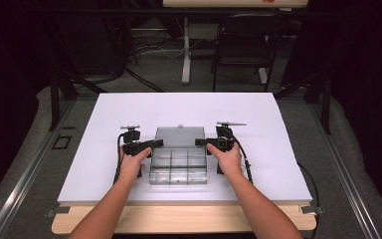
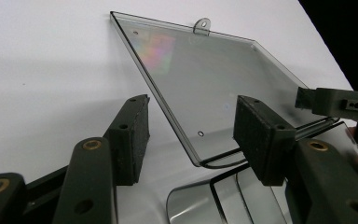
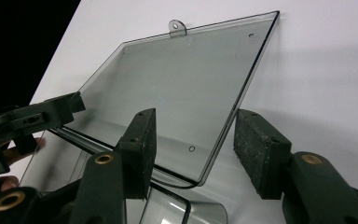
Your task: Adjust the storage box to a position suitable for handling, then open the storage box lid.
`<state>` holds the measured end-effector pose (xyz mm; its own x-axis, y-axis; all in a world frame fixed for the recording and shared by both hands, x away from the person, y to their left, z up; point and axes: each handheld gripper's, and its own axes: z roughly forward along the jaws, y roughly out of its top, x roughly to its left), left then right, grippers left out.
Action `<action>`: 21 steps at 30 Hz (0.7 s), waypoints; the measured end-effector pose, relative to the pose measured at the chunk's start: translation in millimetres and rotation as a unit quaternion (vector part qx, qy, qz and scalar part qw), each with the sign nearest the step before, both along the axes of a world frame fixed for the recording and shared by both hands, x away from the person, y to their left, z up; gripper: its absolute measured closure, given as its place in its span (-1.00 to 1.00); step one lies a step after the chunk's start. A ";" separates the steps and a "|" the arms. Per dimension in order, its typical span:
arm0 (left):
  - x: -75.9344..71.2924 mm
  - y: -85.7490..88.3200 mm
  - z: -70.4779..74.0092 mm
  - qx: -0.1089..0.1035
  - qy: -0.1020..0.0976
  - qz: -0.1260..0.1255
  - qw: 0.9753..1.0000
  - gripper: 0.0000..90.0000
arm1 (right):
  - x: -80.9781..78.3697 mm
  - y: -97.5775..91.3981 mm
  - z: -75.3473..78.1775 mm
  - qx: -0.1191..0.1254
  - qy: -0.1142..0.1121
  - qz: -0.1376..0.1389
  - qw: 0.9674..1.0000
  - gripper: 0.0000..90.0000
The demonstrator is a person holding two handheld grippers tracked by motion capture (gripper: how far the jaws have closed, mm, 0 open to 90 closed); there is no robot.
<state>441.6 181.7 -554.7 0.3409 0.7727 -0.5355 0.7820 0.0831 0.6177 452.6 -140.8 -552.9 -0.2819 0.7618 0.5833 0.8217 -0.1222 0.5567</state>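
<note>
White table (image 1: 104,149) carries a clear compartment box (image 1: 178,172) with its clear lid (image 2: 200,88) swung open and lying flat on the far side, hang tab at the far edge. Left gripper (image 1: 146,145) has its jaws wide apart straddling the lid's left near corner, one pad over the lid, the other outside it, nothing gripped. Right gripper (image 1: 206,142) mirrors it at the right near corner, jaws wide, lid edge between the pads, not pinched.

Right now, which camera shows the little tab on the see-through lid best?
The left gripper view: the tab stands large and sharp on the lid edge. The right gripper view shows it smaller; in the high view it is a speck.
</note>
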 end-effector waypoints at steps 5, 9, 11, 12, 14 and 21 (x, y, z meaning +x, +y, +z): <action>-0.9 2.3 1.2 0.001 0.000 0.000 1.000 0.01 | -1.1 -3.1 3.3 -0.006 -0.009 -0.002 1.000 0.10; -1.4 4.1 2.9 -0.001 -0.006 0.001 1.000 0.02 | -3.2 -7.9 7.6 -0.011 -0.016 -0.004 1.000 0.10; -2.6 5.3 4.3 -0.001 -0.006 0.000 1.000 0.02 | -4.8 -10.3 10.4 -0.008 -0.021 -0.005 1.000 0.10; -3.2 5.6 5.0 -0.001 -0.007 -0.001 1.000 0.02 | -6.1 -11.8 12.8 -0.009 -0.025 -0.006 1.000 0.10; -5.0 6.9 6.9 0.000 -0.009 -0.001 1.000 0.02 | -9.2 -13.7 17.1 -0.011 -0.034 -0.006 0.999 0.10; -10.7 12.5 12.5 0.003 -0.020 -0.007 1.000 0.01 | -19.3 -17.6 26.3 -0.026 -0.059 0.004 0.998 0.12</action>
